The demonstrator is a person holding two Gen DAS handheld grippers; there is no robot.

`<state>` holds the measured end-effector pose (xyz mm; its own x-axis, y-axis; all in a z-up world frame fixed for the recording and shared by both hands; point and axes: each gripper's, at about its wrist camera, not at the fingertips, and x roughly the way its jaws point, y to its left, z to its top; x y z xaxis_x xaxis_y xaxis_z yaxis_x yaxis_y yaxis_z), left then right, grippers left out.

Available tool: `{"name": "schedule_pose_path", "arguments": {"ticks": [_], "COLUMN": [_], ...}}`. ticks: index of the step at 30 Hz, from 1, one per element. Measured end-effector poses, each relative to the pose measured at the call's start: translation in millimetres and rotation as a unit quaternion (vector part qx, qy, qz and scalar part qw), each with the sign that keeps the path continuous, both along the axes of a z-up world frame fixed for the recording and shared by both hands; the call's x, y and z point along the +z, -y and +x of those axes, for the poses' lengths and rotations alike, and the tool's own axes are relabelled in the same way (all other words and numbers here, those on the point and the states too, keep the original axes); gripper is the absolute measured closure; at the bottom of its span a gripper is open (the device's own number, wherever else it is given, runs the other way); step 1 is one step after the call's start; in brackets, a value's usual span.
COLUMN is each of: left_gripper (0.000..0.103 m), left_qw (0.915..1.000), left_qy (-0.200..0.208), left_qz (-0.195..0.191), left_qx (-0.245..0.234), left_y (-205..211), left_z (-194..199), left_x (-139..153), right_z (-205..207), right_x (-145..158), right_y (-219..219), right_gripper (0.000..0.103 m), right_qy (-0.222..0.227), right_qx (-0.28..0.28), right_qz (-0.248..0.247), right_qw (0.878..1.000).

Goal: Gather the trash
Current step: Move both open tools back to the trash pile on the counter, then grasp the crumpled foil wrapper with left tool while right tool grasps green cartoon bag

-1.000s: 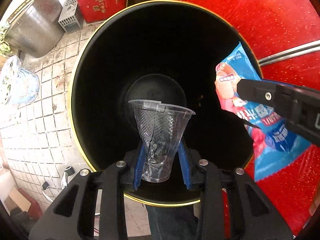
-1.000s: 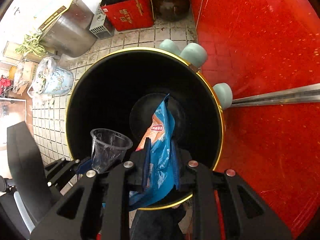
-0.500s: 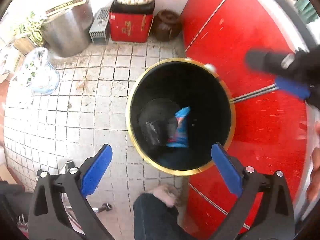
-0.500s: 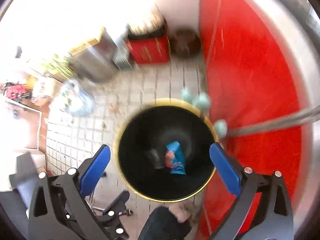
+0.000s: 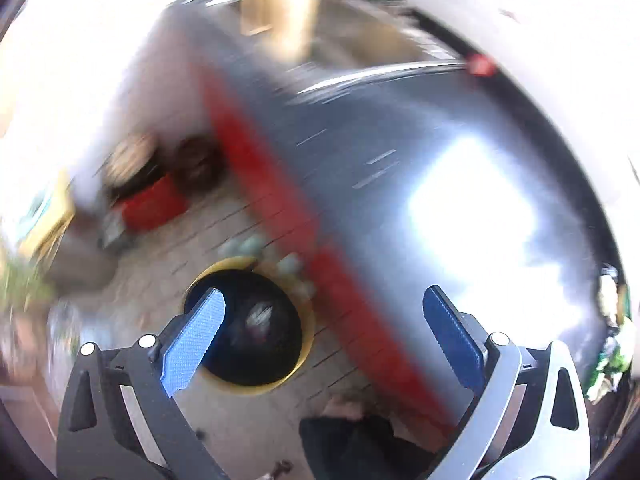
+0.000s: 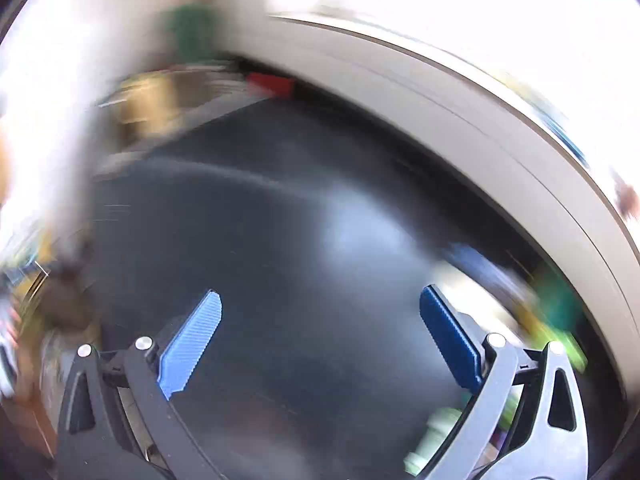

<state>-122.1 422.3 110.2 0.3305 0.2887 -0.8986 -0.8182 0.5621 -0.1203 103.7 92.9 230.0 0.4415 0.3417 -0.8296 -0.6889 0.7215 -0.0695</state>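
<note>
Trash [image 5: 258, 322] lying blurred at the bottom of the gold-rimmed black bin [image 5: 304, 344] on the tiled floor [image 5: 168, 280], left gripper [image 5: 322, 338] high above, jaws spread wide, empty, right gripper [image 6: 320, 340] likewise wide apart, empty, over a dark tabletop [image 6: 280, 220].

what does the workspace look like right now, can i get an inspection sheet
surface: grey tiled floor under the bin; dark glossy top under the right tool; both blurred.
job's things: black bin with yellow rim on the floor, blurred items inside, too smeared to name.
clutter: red box and brown pot on the floor by the wall; green and yellow blurs on the dark top, not identifiable.
grippers: left tool wide open, empty; right tool wide open, empty; both jaws have just been opening.
cables: nothing seen.
surroundings: red cabinet front beside the bin, bright white wall, heavy motion blur in both views.
</note>
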Motion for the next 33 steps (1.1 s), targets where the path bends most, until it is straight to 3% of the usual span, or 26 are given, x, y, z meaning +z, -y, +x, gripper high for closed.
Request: {"name": "schedule_pose_path", "arguments": {"ticks": [3,6,11,13,18,23,26,30,33], "left_gripper": [0.007,0.007,0.007,0.007,0.007,0.007,0.007,0.007,0.007], "left_qw": [0.9984,0.9943,0.9849,0.9814,0.9721,0.9593,0.9421,0.9083,0.8912], "left_qy": [-0.004,-0.031,-0.049,-0.057,-0.076,-0.09,-0.082,-0.07,-0.066], "left_qz": [0.01,0.018,-0.003,-0.002,0.005,-0.012,-0.024,-0.029,-0.005], "left_qx": [-0.055,-0.101,-0.166,-0.183,-0.222,-0.267,-0.324,-0.411,-0.449], "left_y": [-10,-5,35,46,70,102,141,205,239], "left_z": [90,165,249,272,321,331,337,369,404], "left_x": [7,2,-17,-19,-20,-32,-29,-26,-23], "right_z": [38,50,35,32,31,58,78,98,110], "right_x": [-8,-17,-39,-50,-72,-76,-81,-90,-95], "right_y": [124,229,317,322,334,329,312,295,285], "right_gripper": [0.007,0.007,0.007,0.007,0.007,0.007,0.007,0.007,0.007], "right_qy": [-0.006,-0.03,-0.078,-0.092,-0.12,-0.141,-0.149,-0.161,-0.166], "right_qx": [-0.157,-0.302,-0.43,-0.448,-0.463,-0.462,-0.461,-0.449,-0.442], "right_qz": [-0.021,0.002,0.073,0.085,0.097,0.103,0.1,0.089,0.084], "right_qw": [0.987,0.953,0.897,0.885,0.873,0.87,0.869,0.874,0.878]}}
